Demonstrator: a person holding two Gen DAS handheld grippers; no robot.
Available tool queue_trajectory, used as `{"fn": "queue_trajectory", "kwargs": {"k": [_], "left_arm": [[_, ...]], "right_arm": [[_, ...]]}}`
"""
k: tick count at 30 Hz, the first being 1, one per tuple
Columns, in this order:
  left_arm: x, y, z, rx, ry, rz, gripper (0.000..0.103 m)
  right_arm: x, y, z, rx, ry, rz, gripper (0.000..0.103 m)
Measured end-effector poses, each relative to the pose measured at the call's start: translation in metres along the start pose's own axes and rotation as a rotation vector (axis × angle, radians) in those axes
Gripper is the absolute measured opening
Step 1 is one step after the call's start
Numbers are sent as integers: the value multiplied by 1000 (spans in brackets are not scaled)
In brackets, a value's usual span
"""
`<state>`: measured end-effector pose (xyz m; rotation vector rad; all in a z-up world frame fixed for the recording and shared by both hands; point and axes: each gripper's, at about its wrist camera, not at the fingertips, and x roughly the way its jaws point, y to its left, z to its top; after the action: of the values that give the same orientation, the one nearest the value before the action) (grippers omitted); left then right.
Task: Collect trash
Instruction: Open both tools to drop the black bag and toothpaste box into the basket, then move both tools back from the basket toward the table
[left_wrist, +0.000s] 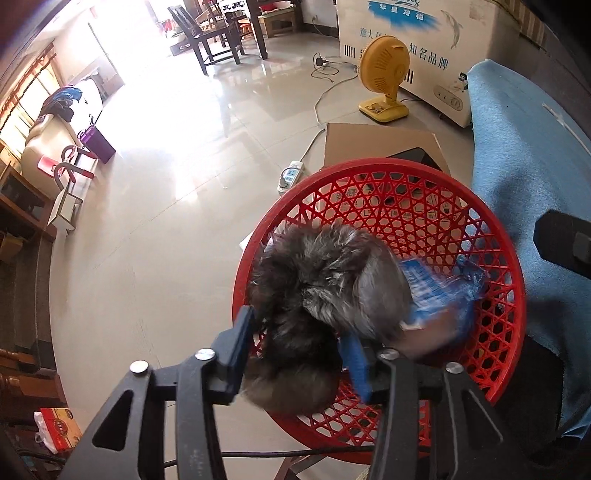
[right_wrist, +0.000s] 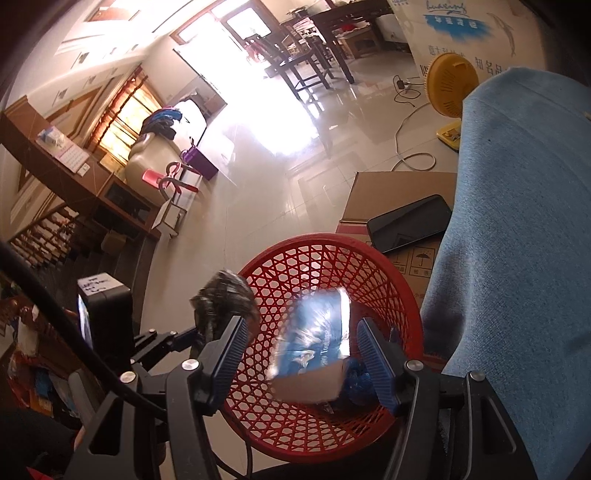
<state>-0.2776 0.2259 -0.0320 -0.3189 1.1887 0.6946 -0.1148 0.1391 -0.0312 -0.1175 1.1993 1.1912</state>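
- While both grippers hang over it, the round red plastic lattice basket (left_wrist: 491, 295) sits on the pale tiled floor (left_wrist: 166, 221), touching the hanging blue cloth (left_wrist: 517, 155) on its right side.
- Left gripper (left_wrist: 299, 347): its jaws stand partly open around a fluffy grey-and-black fur ball (left_wrist: 314, 295), which is over the near-left part of the basket; the left pad seems to touch the fur, but whether the pads press on it I cannot tell.
- Right gripper (right_wrist: 303, 350): its jaws stand apart above the basket's middle, with a blue-and-white printed plastic packet (right_wrist: 317, 332) between them; it is blurred and clear of both blue ribbed pads (right_wrist: 376, 362).
- In the left wrist view the packet lies just right of the fur ball, inside the basket's rim.
- Crumpled blue material (right_wrist: 356, 380) sits in the basket just under the packet's right edge.
- Behind the basket a brown cardboard box (right_wrist: 388, 192) stands touching its far rim, with a black phone (right_wrist: 410, 221) lying flat on top.
- Well beyond the basket stands a yellow desk fan (left_wrist: 384, 74).
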Motion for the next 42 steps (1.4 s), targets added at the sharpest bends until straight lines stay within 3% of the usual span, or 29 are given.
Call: {"fn": "queue_trajectory", "kwargs": {"k": [8,22,39,42], "left_arm": [[-5,10,3,-9,1,-3,55],[-26,-5,21,-1,-63,-46,56],[-75,-41,58,74,-271,-100,56],[-83,-49,65,87,-302,-124,63]], "right_arm": [[3,-1,0,-2,2,4,67],[-46,-9,4,1,-131,-36,67],[-124,-43,2,88,-303,-104,67],[-135,-49,1,107,-325,-111,67]]}}
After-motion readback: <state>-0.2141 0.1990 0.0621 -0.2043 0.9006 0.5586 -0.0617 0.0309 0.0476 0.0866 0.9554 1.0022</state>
